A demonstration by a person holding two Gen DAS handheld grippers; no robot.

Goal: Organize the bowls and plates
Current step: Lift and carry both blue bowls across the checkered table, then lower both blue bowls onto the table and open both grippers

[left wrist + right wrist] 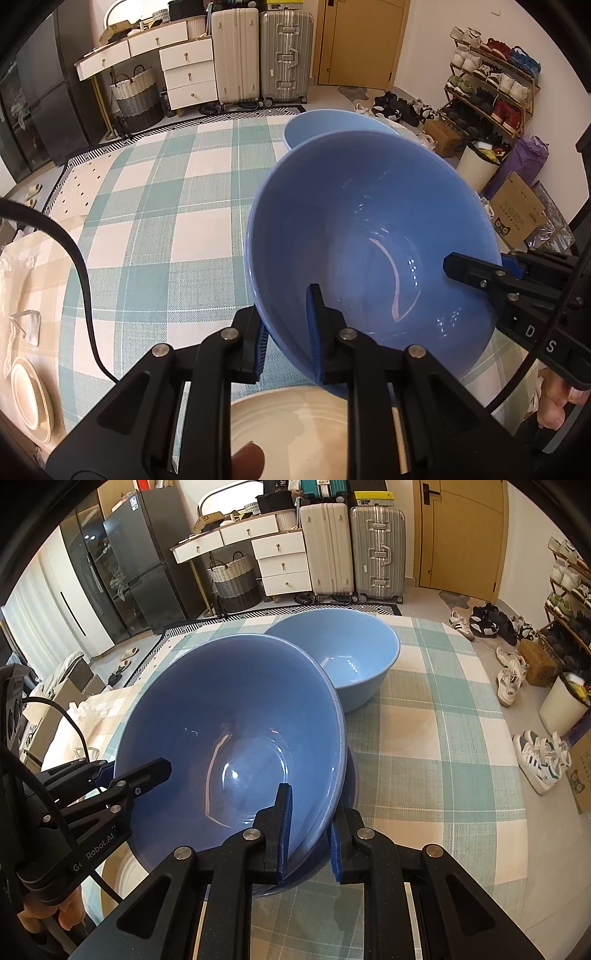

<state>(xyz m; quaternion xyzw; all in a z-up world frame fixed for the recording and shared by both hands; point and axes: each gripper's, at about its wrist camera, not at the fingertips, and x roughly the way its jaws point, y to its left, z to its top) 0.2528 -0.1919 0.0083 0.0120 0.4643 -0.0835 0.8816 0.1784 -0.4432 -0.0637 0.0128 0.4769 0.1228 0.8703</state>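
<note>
A large blue bowl [369, 236] [236, 731] is held tilted over the checked tablecloth by both grippers. My left gripper [288, 332] is shut on its near rim, one finger inside and one outside. My right gripper [310, 834] is shut on the opposite rim; it also shows at the right of the left wrist view [476, 273]. A lighter blue bowl [343, 653] [325, 125] stands upright on the table behind it. A cream plate [295, 432] lies under the held bowl, near the left gripper.
Cream plates [29, 398] are stacked at the left table edge beside a black cable [85, 280]. The checked tablecloth [443, 746] spreads to the right. Suitcases [354, 542], drawers, a basket and shoe racks stand on the floor beyond the table.
</note>
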